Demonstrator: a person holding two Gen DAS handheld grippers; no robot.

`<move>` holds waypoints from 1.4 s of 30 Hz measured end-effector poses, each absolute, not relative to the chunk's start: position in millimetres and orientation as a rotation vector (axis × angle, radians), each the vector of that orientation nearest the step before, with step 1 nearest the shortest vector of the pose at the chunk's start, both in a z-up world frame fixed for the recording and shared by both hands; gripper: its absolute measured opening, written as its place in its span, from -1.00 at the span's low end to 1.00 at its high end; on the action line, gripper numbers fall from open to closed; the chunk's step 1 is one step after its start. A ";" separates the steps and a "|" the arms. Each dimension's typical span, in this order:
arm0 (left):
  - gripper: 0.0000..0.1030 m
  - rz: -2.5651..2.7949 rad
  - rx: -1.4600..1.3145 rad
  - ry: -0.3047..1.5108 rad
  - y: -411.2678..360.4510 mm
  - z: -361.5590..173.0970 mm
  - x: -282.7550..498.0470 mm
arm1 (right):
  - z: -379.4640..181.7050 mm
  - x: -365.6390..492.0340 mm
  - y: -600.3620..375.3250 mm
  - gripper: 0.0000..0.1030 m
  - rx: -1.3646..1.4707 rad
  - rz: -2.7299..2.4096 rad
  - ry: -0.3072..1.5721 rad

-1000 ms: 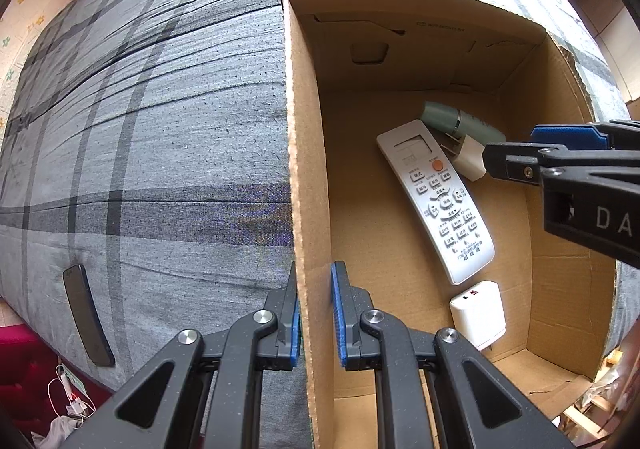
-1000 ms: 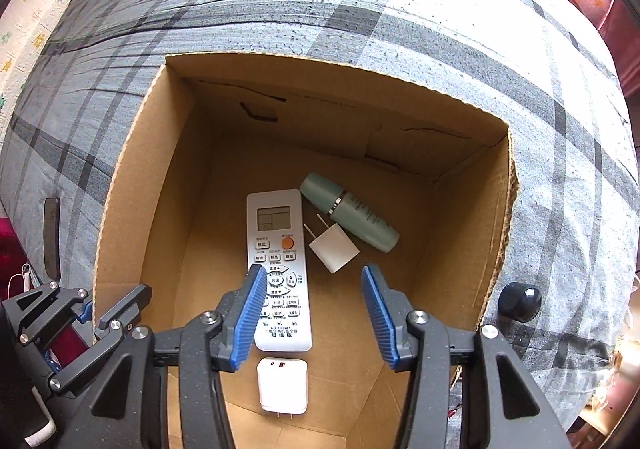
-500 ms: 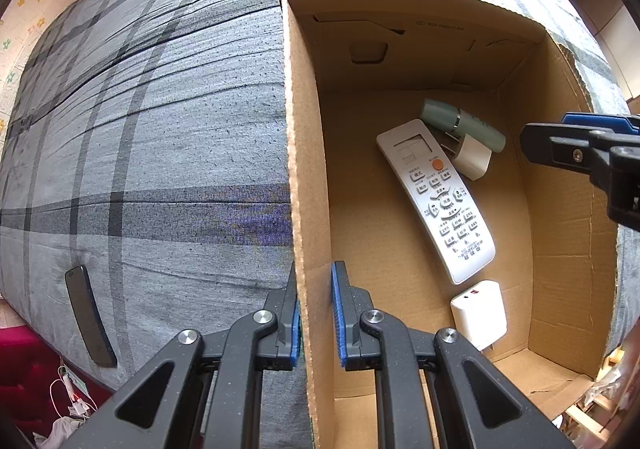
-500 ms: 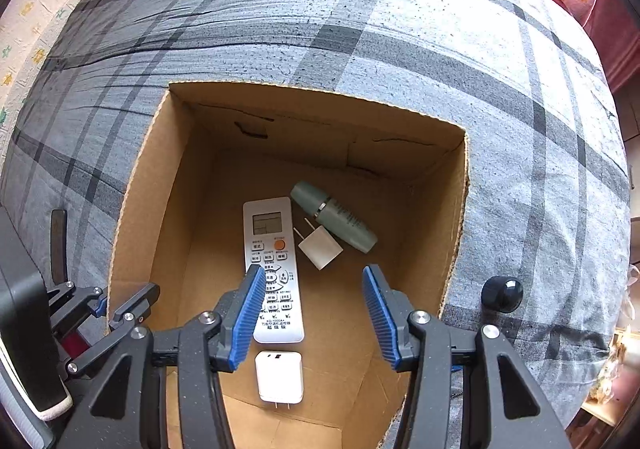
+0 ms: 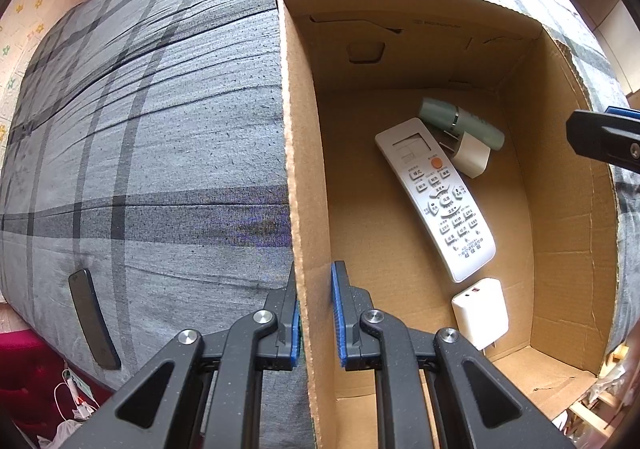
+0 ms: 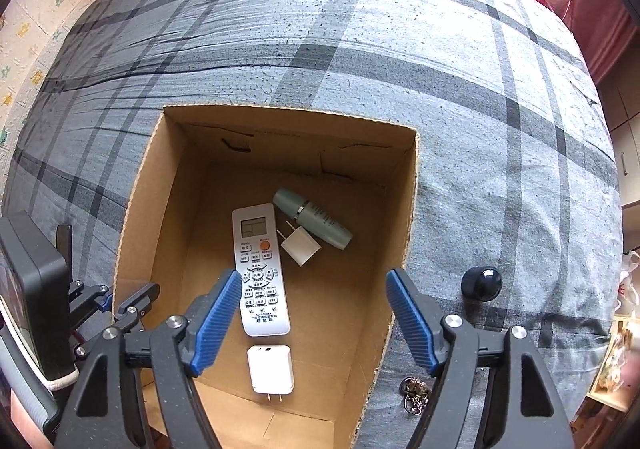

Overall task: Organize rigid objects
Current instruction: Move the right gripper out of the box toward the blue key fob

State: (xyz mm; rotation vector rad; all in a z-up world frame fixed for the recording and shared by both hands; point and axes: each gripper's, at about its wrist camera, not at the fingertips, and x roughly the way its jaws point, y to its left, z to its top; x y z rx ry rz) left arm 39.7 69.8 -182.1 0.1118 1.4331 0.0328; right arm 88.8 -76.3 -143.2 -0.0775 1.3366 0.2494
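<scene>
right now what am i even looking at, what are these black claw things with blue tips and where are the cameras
They are two hand-held grippers, one in each of a person's hands, each with a fisheye camera looking along its fingers. In the left wrist view, the left gripper is shut on the wall of a cardboard box standing on a grey plaid bedcover. In the right wrist view, the right gripper hangs over the box; its jaws have just been opening, with nothing between them. Inside lie a white remote, a green bottle and two white chargers. Outside: a dark round object, keys and a dark flat device.
</scene>
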 end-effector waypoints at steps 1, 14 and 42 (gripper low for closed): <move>-0.74 0.033 0.111 1.433 69.8 -182.1 39.8 | -141.6 88.8 -78.8 0.75 -0.072 0.250 1.332; -0.74 0.035 0.121 1.430 67.6 -180.0 40.7 | -130.0 77.4 -114.4 0.99 -0.048 0.214 1.299; -0.74 0.037 0.122 1.429 67.2 -179.8 40.1 | -163.4 48.4 -218.3 0.99 0.028 0.044 1.340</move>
